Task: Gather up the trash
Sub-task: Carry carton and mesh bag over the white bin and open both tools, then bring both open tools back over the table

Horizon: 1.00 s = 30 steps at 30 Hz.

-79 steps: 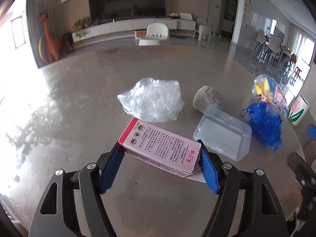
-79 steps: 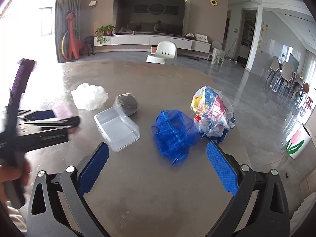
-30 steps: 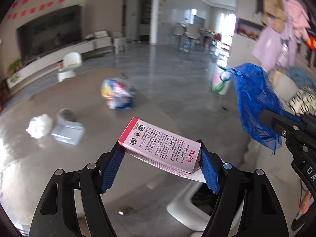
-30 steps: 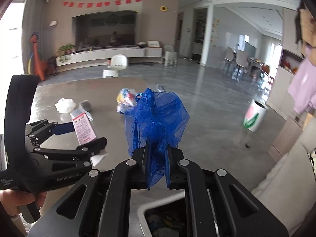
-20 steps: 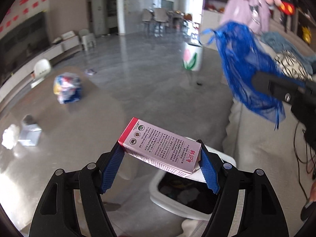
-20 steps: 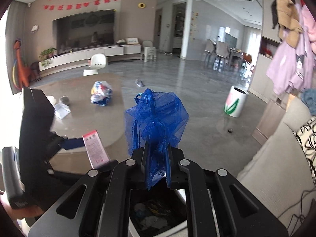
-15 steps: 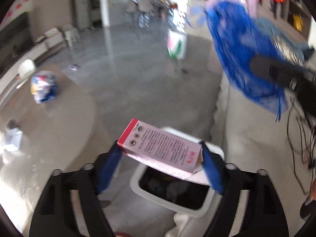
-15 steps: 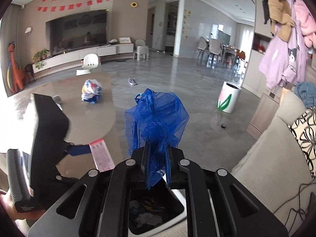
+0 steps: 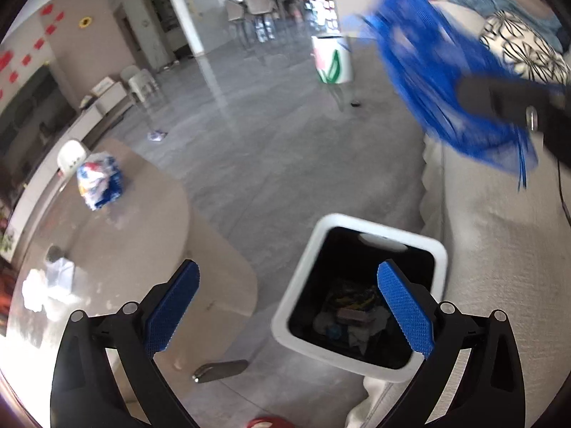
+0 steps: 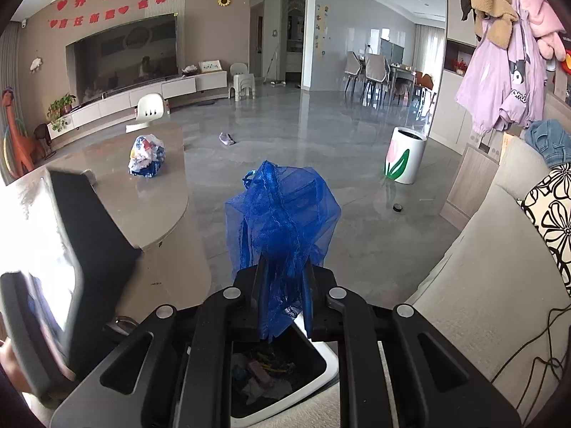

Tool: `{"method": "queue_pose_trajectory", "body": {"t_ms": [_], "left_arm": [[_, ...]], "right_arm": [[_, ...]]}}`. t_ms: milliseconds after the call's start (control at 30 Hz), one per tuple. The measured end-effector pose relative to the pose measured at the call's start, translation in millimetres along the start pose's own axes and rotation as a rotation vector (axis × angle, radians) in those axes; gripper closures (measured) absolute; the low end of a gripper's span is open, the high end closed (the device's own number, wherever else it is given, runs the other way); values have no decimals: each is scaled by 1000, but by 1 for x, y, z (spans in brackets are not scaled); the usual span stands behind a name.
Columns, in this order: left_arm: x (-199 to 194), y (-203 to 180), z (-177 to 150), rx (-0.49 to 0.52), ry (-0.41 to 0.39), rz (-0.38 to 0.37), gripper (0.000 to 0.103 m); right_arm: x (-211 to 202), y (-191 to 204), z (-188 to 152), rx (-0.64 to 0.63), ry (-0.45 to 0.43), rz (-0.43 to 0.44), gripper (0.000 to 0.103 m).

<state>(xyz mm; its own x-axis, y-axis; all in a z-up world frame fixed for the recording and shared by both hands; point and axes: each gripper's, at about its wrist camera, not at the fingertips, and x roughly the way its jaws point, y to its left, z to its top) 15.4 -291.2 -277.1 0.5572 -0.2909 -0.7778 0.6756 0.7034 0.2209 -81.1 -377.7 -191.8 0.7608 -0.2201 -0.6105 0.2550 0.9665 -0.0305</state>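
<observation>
The left gripper [image 9: 287, 306] stands wide open and empty above the white bin [image 9: 303, 296], which has trash inside. The right gripper [image 9: 514, 107], blurred at upper right, carries a blue mesh bag [image 9: 439, 85]. A colourful bag [image 9: 100, 178] lies on the table [image 9: 150, 221].

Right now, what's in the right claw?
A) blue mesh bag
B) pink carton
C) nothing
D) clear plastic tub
A: the blue mesh bag sits pinched in the right claw above the bin, with the jaws just starting to open.
</observation>
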Motion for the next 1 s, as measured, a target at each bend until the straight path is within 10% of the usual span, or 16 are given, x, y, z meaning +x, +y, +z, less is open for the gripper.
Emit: {"method": "queue_pose_trajectory", "body": {"t_ms": [100, 200, 233, 1000], "left_arm": [[-5, 25, -1, -61, -16, 30, 4], [-9, 44, -2, -111, -19, 42, 4], [-10, 52, -2, -133, -20, 44, 4], [-38, 188, -41, -441, -53, 181, 4]], "right_arm": [[11, 3, -6, -5, 37, 4, 82], [31, 11, -15, -61, 129, -9, 7], [37, 12, -18, -80, 155, -22, 3], [42, 103, 35, -214, 28, 137, 3]]}}
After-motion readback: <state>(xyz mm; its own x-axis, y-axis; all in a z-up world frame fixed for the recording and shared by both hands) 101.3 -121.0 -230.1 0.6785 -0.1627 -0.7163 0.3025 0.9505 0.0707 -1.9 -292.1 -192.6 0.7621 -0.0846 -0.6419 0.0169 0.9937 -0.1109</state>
